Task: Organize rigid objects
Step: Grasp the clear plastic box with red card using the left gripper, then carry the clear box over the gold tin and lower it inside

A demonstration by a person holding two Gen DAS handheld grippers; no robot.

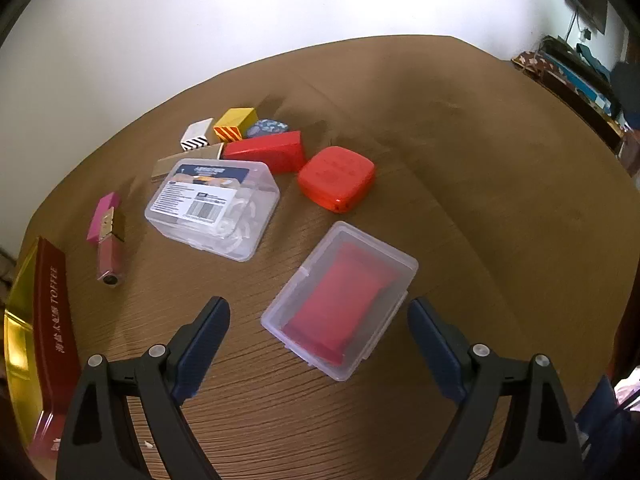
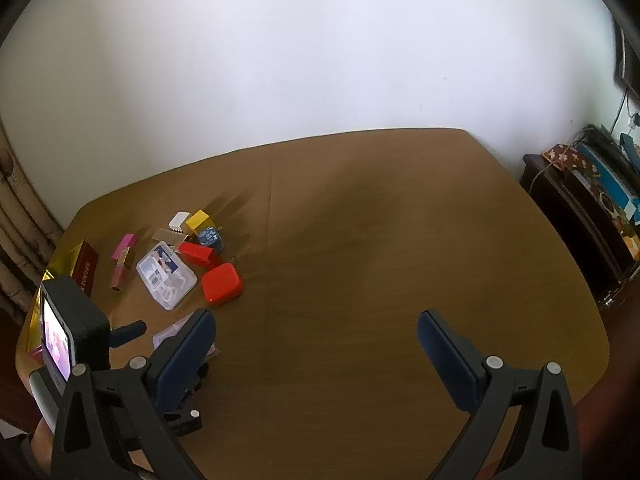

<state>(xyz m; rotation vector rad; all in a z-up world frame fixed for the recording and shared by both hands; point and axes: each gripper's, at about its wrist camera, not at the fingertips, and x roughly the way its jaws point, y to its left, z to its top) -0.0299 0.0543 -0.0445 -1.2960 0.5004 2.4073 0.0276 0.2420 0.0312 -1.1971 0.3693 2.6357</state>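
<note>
The left hand-held gripper (image 1: pixel 318 320) hung with its jaws spread wide over the brown tabletop (image 1: pixel 460 200), holding nothing. Between its fingers, close to the right one, lay a small clear plastic case (image 1: pixel 340 300) with a red card inside. Beyond it sat a red rounded-square box (image 1: pixel 337 184), and to the left of that a larger clear box with a printed label (image 1: pixel 212 208). Behind these crowded a red wedge-shaped box (image 1: pixel 266 152), a yellow block (image 1: pixel 235 122), a white striped block (image 1: pixel 197 136), a blue patterned piece (image 1: pixel 266 127) and a flat tan strip (image 1: pixel 186 162) (all touching or nearly so). A pink lip-gloss tube (image 1: pixel 107 236) lay to the left, apart from the cluster, and a dark red toffee tin (image 1: pixel 54 320) with a gold lid stood at the far left edge.

The right hand-held gripper (image 2: pixel 316 340) was also wide open and empty, over bare tabletop well to the right of the objects; its left finger (image 2: pixel 188 356) hid most of the small clear case.
</note>
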